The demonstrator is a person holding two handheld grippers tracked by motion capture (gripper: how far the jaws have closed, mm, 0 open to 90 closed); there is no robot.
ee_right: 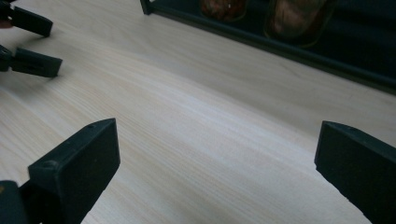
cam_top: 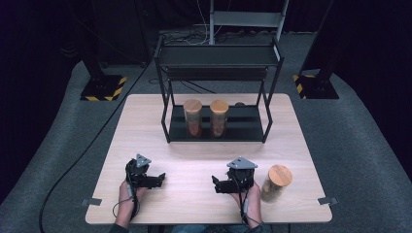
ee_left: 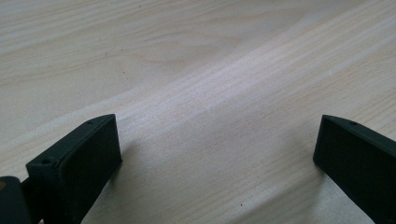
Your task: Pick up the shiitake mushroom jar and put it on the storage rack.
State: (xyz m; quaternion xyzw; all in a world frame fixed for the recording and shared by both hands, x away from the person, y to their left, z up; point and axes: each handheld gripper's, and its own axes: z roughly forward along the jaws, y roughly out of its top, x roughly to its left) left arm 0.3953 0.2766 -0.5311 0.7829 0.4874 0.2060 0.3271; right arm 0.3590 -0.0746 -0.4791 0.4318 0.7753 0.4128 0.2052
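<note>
Likely rigid, smooth and breakable glass, the jar (cam_top: 276, 183) stands just right of the right gripper (cam_top: 214, 184); grasp mid-body below its lid. Both grippers' jaws gape apart, holding nothing.

We see left gripper (cam_top: 158, 178) low over wooden table (cam_top: 145, 121), jaws apart, nothing between them; right gripper (cam_top: 216, 184) level with it, well apart, jaws likewise apart and bare. Just beside right gripper, on its outer side, stands glass jar with wooden lid (cam_top: 277, 183), upright, not touching. Well ahead of both grippers we find black rack (cam_top: 167, 121); on its bottom shelf two more lidded jars (cam_top: 193, 118) (cam_top: 219, 118) upright, side by side
</note>
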